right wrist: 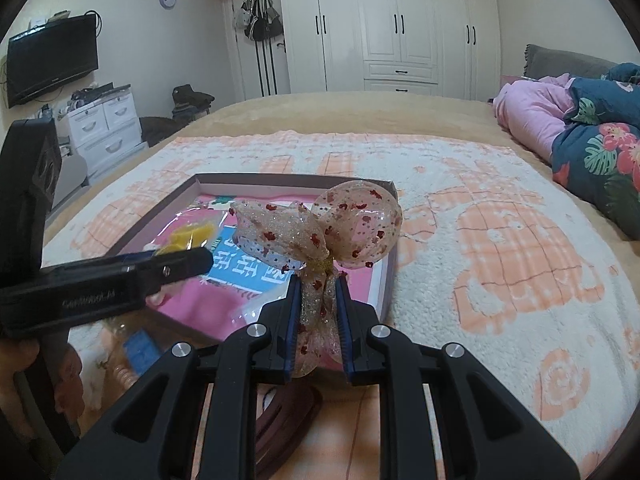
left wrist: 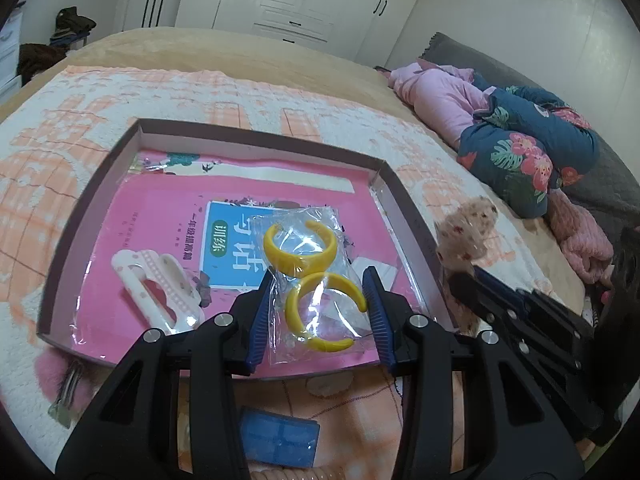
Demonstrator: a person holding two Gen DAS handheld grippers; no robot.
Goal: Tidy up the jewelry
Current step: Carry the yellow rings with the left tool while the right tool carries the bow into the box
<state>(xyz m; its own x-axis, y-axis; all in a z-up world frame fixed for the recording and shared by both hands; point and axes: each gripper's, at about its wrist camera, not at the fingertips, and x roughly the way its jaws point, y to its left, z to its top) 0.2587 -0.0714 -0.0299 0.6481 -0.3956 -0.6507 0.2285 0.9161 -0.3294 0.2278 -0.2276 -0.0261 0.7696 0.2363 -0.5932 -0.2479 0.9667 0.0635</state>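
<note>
Here the left tongs [left wrist: 320, 304] stand wide around a clear packet of yellow hoop earrings [left wrist: 310, 276] lying in the shallow box [left wrist: 92, 196] on the bed, while the right tongs [right wrist: 318, 320] pinch the tail of a glittery sheer bow [right wrist: 320, 232] above the box's near corner. Closing left may only catch slippery plastic and let the packet slide; the bow's soft fabric could slip free.

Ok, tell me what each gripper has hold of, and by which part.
Right gripper: the sheer glittery bow, pinched by its tails just below the gold knot. Left gripper: nothing; its jaws stand open around the bagged yellow earrings in the box.
</note>
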